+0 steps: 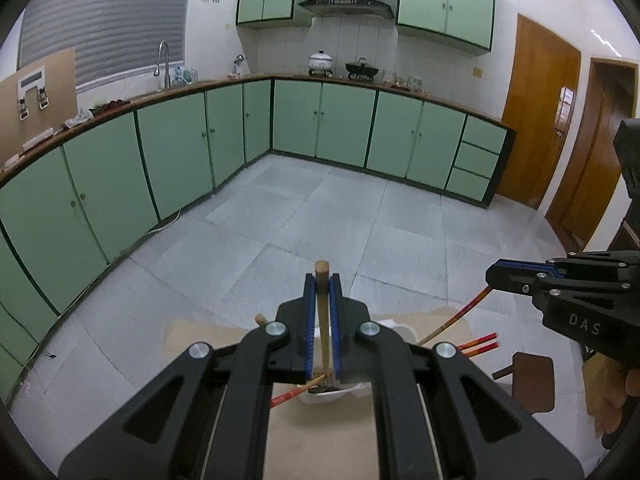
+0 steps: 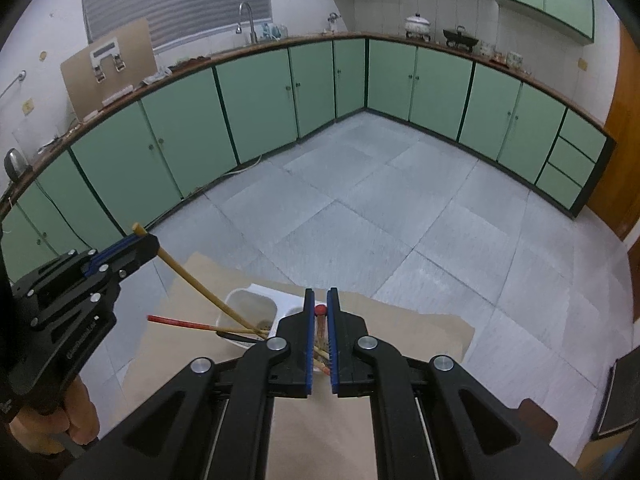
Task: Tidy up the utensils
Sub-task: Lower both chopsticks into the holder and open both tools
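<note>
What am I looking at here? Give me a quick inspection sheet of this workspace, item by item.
Surface: brown paper-covered table standing on a grey tiled floor.
Job's things: white utensil holder with utensils leaning in it; plain wooden chopstick; red-ended chopstick; red-tipped chopstick.
Clutter: nothing seen on the table besides these.
Grippers: left gripper shut on the plain wooden chopstick, whose lower end is in the holder; right gripper shut on the red-tipped chopstick.
Cables: a cord along the base of the cabinets.
Surroundings: green kitchen cabinets, sink tap, pots on the counter, wooden doors.
</note>
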The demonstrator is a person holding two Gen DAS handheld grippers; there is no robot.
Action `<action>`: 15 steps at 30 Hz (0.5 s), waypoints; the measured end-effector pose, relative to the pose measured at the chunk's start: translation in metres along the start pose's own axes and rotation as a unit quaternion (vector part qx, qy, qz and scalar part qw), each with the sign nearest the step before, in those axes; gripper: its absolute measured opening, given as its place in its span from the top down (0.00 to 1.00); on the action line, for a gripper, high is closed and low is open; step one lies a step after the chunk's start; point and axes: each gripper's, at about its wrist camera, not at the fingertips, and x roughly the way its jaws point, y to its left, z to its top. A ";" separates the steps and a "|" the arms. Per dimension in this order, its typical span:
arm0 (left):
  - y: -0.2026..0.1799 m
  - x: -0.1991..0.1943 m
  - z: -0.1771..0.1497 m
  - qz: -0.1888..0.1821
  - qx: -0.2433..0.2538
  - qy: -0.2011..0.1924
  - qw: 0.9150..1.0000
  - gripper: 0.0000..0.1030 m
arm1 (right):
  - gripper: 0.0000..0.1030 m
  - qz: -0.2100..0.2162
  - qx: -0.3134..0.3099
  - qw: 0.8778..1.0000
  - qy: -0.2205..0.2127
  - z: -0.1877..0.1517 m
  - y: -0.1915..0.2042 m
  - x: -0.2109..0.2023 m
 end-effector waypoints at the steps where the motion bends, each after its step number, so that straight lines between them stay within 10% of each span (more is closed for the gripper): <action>1: 0.000 0.005 -0.001 0.000 -0.001 0.004 1.000 0.94 | 0.94 0.001 0.001 1.000 0.003 -0.002 -0.001 0.005; 15: 0.011 -0.001 -0.013 0.021 0.000 0.007 1.000 0.70 | 0.83 -0.003 0.000 1.000 -0.008 -0.015 0.002 0.005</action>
